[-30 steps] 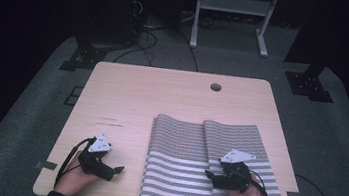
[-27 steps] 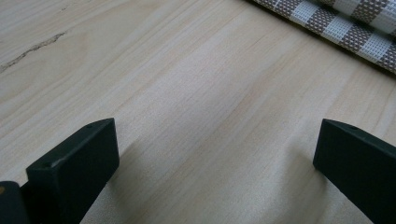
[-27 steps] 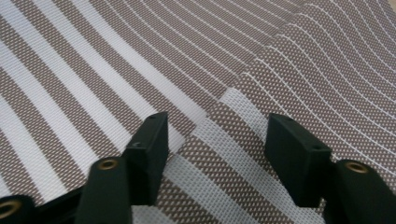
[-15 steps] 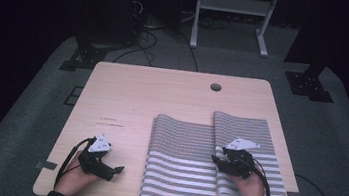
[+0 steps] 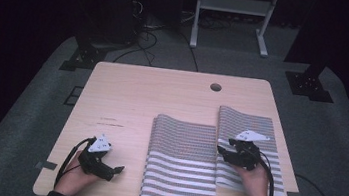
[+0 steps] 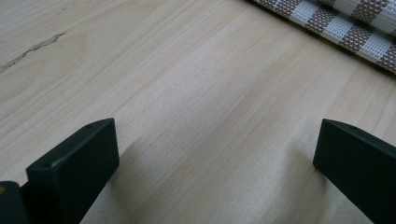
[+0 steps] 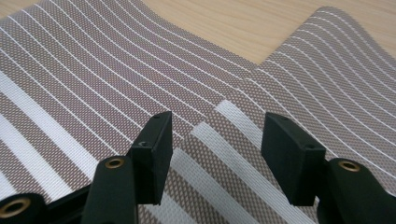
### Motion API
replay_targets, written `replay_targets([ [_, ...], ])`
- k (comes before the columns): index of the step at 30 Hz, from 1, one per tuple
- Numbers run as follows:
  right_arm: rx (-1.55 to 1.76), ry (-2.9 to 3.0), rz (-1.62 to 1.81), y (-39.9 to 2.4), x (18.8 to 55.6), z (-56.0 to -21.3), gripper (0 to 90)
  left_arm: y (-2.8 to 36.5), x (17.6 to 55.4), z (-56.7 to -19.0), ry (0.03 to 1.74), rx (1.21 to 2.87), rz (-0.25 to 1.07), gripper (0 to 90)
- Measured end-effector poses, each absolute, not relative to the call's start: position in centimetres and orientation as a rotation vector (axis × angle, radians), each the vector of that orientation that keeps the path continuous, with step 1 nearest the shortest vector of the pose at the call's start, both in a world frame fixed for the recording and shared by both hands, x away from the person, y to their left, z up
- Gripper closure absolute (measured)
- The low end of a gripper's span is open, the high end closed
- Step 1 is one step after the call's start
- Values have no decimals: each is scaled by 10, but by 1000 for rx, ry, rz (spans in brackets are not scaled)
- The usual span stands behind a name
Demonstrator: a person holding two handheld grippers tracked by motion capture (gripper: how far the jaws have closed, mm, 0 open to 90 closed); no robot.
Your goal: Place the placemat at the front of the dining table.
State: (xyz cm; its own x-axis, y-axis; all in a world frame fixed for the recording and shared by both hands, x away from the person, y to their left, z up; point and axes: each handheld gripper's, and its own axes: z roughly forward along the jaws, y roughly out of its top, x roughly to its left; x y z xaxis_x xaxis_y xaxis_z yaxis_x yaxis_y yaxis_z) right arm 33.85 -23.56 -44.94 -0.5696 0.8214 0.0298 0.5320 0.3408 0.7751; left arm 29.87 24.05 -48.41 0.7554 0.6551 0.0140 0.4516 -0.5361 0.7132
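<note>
Mats [image 5: 181, 167] lie on the table [image 5: 152, 95], striped, the right mat [image 5: 251, 132] overlapping its neighbour's edge. Right gripper [image 5: 236, 153] hovers there, jaws apart, empty. Left gripper [image 5: 103, 167] rests wide on bare wood. Seemingly alignment remains.

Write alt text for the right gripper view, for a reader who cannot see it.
The right gripper hangs with its two black jaws apart just above a brown woven placemat with white stripes, nothing between them. A second placemat of the same pattern overlaps it at the right, and a strip of light wooden table shows beyond them.
</note>
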Motion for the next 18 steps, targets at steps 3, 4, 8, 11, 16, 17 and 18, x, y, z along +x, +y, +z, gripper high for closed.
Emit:
replay_targets([
  [3, 1202, 2242, 1078, -244, 332, -446, 412, 241, 299, -484, 824, 2230, 364, 0],
  [4, 1201, 2239, 1071, -246, 330, -445, 409, 241, 299, -484, 825, 2229, 364, 0],
  [8, 1223, 2214, 1084, -262, 320, -440, 409, 241, 299, -484, 825, 2229, 364, 0],
  [11, 1249, 2188, 1088, -275, 314, -438, 409, 241, 299, -484, 824, 2230, 364, 0],
  [16, 1282, 2170, 1068, -296, 301, -439, 406, 241, 299, -484, 825, 2230, 364, 0],
  [17, 1290, 2167, 1060, -300, 298, -439, 405, 241, 299, -484, 825, 2230, 364, 0],
  [18, 1300, 2166, 1054, -304, 294, -440, 400, 241, 299, -484, 825, 2230, 364, 0],
])
